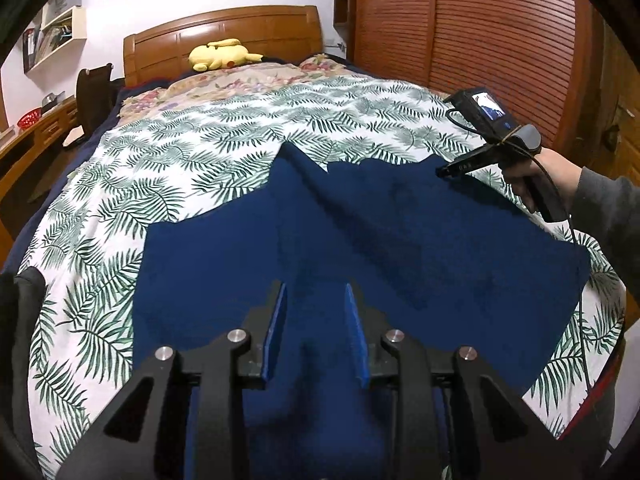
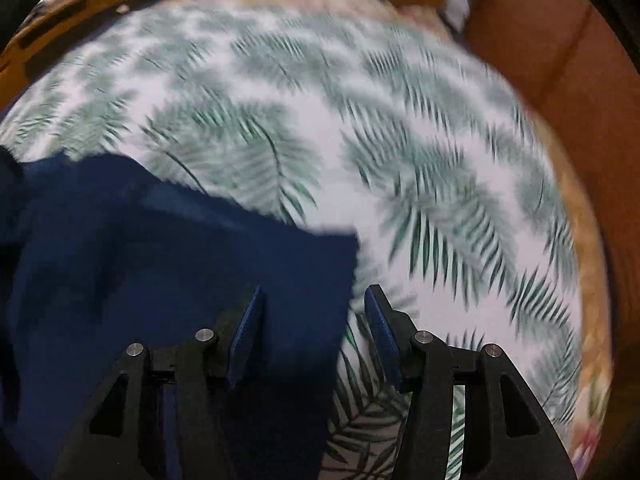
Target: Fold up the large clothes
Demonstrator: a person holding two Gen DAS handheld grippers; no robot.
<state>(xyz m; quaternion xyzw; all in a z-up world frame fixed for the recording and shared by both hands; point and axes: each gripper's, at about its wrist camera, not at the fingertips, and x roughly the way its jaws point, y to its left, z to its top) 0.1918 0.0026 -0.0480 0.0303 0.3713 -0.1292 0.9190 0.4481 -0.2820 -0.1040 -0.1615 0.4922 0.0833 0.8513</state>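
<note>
Room: bedroom with a wooden headboard (image 1: 224, 36), a slatted wooden wardrobe (image 1: 472, 40) on the far right and wall shelves (image 1: 60, 28) on the left.
Surface: bed covered by a white sheet with green palm-leaf print (image 1: 192, 148); a floral pillow (image 1: 224, 84) and a yellow plush toy (image 1: 220, 55) lie near the headboard.
Garment: navy blue garment (image 1: 360, 232) spread fairly flat on the near half of the sheet, with one long crease running diagonally across it.
Left gripper (image 1: 316, 300): blue pads spread apart with a clear gap, pinching nothing; it hangs over the near middle of the garment, and fabric fills the view between and under the fingers. Whether the tips touch the cloth cannot be told.
Right gripper (image 2: 314, 300): pads set wide apart, empty; the view is motion-blurred. The garment's right edge and far corner (image 2: 352, 240) lie between the two fingers, the left finger (image 2: 248, 320) over blue cloth, the right finger (image 2: 380, 320) over bare sheet.
Right gripper from the left camera: held by a hand (image 1: 536, 180) above the garment's far right edge.
</note>
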